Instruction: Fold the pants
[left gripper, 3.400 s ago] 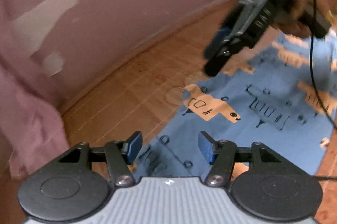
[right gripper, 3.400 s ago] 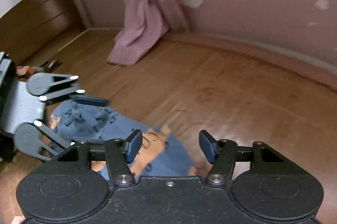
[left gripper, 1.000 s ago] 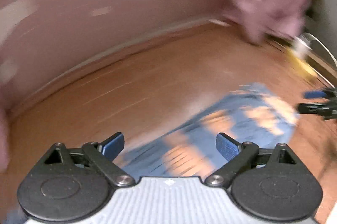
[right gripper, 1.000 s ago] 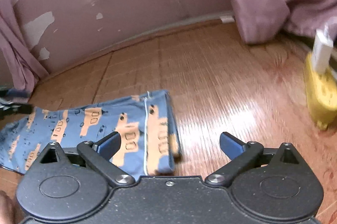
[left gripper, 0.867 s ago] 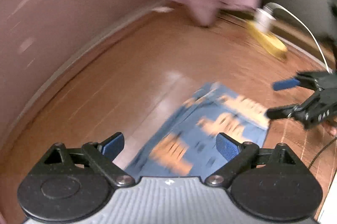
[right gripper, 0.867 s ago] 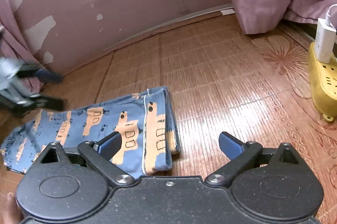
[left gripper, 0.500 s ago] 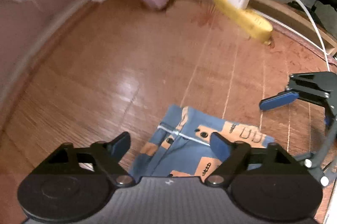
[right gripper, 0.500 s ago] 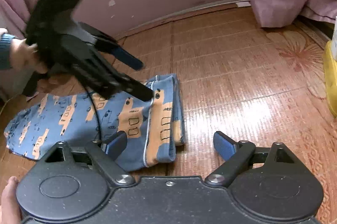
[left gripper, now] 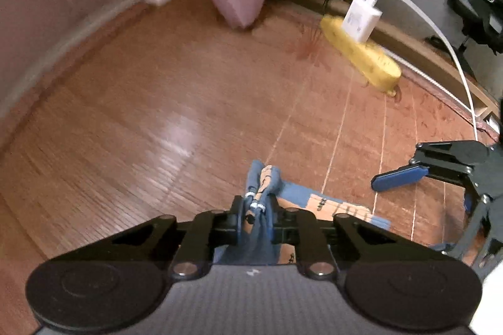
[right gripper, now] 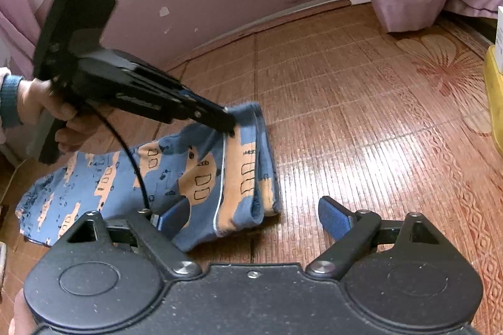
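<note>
My left gripper (right gripper: 228,122) is clamped on the far waistband corner of the pants (right gripper: 201,174) lying on the floor (right gripper: 345,114); right gripper (right gripper: 251,217) gapes empty beside the near corner. Next, I judge: grip that, then fold

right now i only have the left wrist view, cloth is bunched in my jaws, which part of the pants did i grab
Observer: The left gripper is shut on the far corner of the waistband end of the pants, as the right wrist view shows.
Operator: is the rest still flat
Observer: Yes, the legs lie flat on the wooden floor, stretching away toward the hand that holds your gripper.
Operator: and the right gripper, has it got the other corner
Observer: No. The right gripper is open, with its left finger over the near waistband corner and its right finger over bare floor.
</note>
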The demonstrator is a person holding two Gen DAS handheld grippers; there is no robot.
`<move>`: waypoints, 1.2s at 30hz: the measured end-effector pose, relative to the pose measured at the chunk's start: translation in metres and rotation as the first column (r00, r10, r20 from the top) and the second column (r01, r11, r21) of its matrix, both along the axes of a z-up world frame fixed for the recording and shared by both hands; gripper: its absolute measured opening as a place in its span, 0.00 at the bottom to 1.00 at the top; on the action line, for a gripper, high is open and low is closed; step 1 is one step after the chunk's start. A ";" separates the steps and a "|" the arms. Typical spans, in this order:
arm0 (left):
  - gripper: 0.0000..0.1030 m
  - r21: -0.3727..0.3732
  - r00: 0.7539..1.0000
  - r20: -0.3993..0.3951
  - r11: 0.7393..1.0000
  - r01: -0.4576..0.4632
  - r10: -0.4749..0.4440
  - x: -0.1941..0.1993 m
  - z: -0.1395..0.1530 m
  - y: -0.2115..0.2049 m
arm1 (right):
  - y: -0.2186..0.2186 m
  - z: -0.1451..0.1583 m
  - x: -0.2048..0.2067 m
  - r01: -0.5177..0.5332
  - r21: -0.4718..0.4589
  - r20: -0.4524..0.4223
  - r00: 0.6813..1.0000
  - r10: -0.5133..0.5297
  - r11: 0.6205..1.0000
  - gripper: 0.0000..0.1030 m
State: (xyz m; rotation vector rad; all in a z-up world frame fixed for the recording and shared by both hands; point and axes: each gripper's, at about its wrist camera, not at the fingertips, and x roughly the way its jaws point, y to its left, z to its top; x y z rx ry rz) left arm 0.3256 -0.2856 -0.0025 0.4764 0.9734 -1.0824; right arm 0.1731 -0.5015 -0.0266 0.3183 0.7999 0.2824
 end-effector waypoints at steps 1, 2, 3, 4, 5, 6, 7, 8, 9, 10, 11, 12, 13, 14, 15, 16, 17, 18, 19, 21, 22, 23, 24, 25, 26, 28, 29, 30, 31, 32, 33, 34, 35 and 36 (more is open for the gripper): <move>0.14 -0.023 0.999 0.044 0.999 0.023 -0.022 -0.008 0.008 0.004 | -0.001 0.001 0.000 -0.009 -0.001 0.014 1.000 0.009 1.000 0.87; 0.14 -0.035 0.997 0.070 0.999 0.042 -0.039 -0.014 0.013 0.005 | 0.000 0.002 0.000 -0.018 -0.009 0.027 0.999 0.018 1.000 0.87; 0.14 -0.038 0.993 0.101 0.997 0.061 -0.057 -0.020 0.017 0.006 | 0.001 0.002 0.000 -0.027 -0.023 0.043 0.999 0.028 0.999 0.87; 0.14 -0.032 0.989 0.126 0.996 0.079 -0.074 -0.025 0.019 0.007 | 0.001 0.003 0.001 -0.031 -0.034 0.054 0.998 0.033 0.999 0.86; 0.14 -0.024 0.987 0.139 0.996 0.090 -0.085 -0.028 0.020 0.006 | 0.001 0.002 0.002 -0.032 -0.035 0.057 0.998 0.034 0.999 0.84; 0.14 -0.019 0.984 0.156 0.995 0.095 -0.091 -0.030 0.019 0.005 | 0.000 0.001 0.003 -0.033 -0.017 0.056 0.998 0.034 0.999 0.80; 0.14 -0.018 0.980 0.173 0.995 0.099 -0.095 -0.032 0.019 0.005 | -0.002 -0.001 0.005 -0.032 0.009 0.050 0.998 0.032 0.999 0.75; 0.14 -0.019 0.976 0.193 0.994 0.105 -0.100 -0.034 0.019 0.004 | -0.003 -0.002 0.007 -0.029 0.027 0.046 0.999 0.028 0.999 0.74; 0.14 -0.023 0.969 0.220 0.993 0.118 -0.110 -0.039 0.021 0.004 | -0.004 -0.003 0.008 -0.030 0.035 0.050 0.998 0.028 0.999 0.71; 0.14 -0.027 0.960 0.250 0.990 0.135 -0.125 -0.044 0.023 0.006 | -0.004 -0.003 0.008 -0.034 0.034 0.059 0.998 0.032 0.999 0.70; 0.14 -0.032 0.952 0.272 0.988 0.154 -0.140 -0.049 0.027 0.008 | -0.005 -0.002 0.008 -0.044 0.027 0.077 0.996 0.042 0.999 0.70; 0.14 -0.036 0.944 0.291 0.984 0.173 -0.155 -0.054 0.030 0.010 | -0.004 -0.001 0.008 -0.058 0.015 0.099 0.993 0.057 0.998 0.70; 0.14 -0.038 0.935 0.314 0.982 0.188 -0.167 -0.059 0.033 0.012 | -0.004 -0.001 0.008 -0.074 0.004 0.114 0.991 0.073 0.997 0.71; 0.14 -0.036 0.922 0.344 0.979 0.203 -0.178 -0.065 0.037 0.015 | -0.003 0.000 0.009 -0.090 -0.003 0.124 0.988 0.090 0.996 0.71; 0.14 -0.033 0.905 0.379 0.974 0.224 -0.195 -0.072 0.039 0.018 | -0.002 -0.001 0.010 -0.115 -0.012 0.130 0.985 0.116 0.993 0.71; 0.14 -0.031 0.889 0.407 0.969 0.243 -0.210 -0.078 0.041 0.021 | -0.002 -0.001 0.011 -0.138 -0.021 0.134 0.981 0.139 0.990 0.71; 0.14 -0.028 0.875 0.430 0.965 0.259 -0.223 -0.084 0.044 0.023 | -0.003 -0.002 0.012 -0.158 -0.023 0.141 0.977 0.160 0.987 0.71; 0.14 -0.026 0.862 0.448 0.961 0.275 -0.235 -0.089 0.046 0.027 | -0.003 -0.002 0.014 -0.180 -0.019 0.147 0.972 0.181 0.983 0.74; 0.14 -0.027 0.853 0.462 0.958 0.285 -0.241 -0.094 0.048 0.030 | -0.005 -0.002 0.014 -0.192 -0.014 0.156 0.969 0.192 0.981 0.76; 0.14 -0.033 0.841 0.482 0.954 0.297 -0.245 -0.102 0.051 0.035 | -0.008 -0.003 0.016 -0.217 0.003 0.180 0.960 0.212 0.976 0.79; 0.14 -0.036 0.838 0.487 0.953 0.300 -0.245 -0.105 0.052 0.037 | -0.010 -0.003 0.017 -0.231 0.012 0.191 0.955 0.225 0.973 0.80; 0.14 -0.037 0.833 0.493 0.951 0.307 -0.249 -0.108 0.054 0.039 | -0.010 -0.004 0.018 -0.245 0.018 0.199 0.951 0.236 0.969 0.81; 0.14 -0.036 0.827 0.502 0.949 0.313 -0.254 -0.110 0.056 0.042 | -0.010 -0.005 0.019 -0.261 0.021 0.202 0.946 0.252 0.965 0.81; 0.14 -0.034 0.817 0.515 0.947 0.321 -0.259 -0.113 0.058 0.043 | -0.010 -0.005 0.020 -0.275 0.023 0.202 0.943 0.265 0.961 0.81; 0.14 -0.031 0.810 0.523 0.944 0.328 -0.264 -0.115 0.059 0.045 | -0.009 -0.006 0.021 -0.292 0.025 0.202 0.938 0.281 0.956 0.81; 0.14 -0.031 0.805 0.529 0.942 0.335 -0.269 -0.118 0.063 0.050 | -0.008 -0.009 0.023 -0.314 0.035 0.199 0.932 0.301 0.949 0.76; 0.14 -0.031 0.805 0.530 0.942 0.333 -0.267 -0.118 0.063 0.050 | -0.008 -0.009 0.023 -0.317 0.044 0.196 0.933 0.303 0.947 0.73; 0.14 -0.029 0.806 0.530 0.944 0.328 -0.264 -0.117 0.063 0.049 | -0.008 -0.009 0.023 -0.319 0.062 0.196 0.933 0.302 0.946 0.62; 0.14 -0.030 0.808 0.531 0.947 0.320 -0.256 -0.116 0.063 0.048 | -0.010 -0.007 0.022 -0.325 0.077 0.201 0.931 0.304 0.943 0.52; 0.14 -0.035 0.814 0.527 0.951 0.307 -0.244 -0.113 0.062 0.048 | -0.011 -0.006 0.021 -0.323 0.080 0.206 0.931 0.301 0.943 0.48; 0.14 -0.042 0.827 0.514 0.956 0.290 -0.228 -0.108 0.062 0.047 | -0.014 -0.005 0.020 -0.318 0.080 0.211 0.932 0.296 0.945 0.39; 0.14 -0.050 0.841 0.498 0.961 0.272 -0.212 -0.103 0.061 0.046 | -0.016 -0.004 0.019 -0.310 0.084 0.215 0.934 0.287 0.947 0.33; 0.14 -0.061 0.857 0.477 0.966 0.251 -0.192 -0.097 0.060 0.044 | -0.018 -0.004 0.019 -0.298 0.099 0.216 0.938 0.272 0.949 0.32; 0.14 -0.068 0.870 0.461 0.970 0.233 -0.177 -0.090 0.059 0.042 | -0.020 -0.004 0.020 -0.287 0.115 0.212 0.943 0.259 0.951 0.26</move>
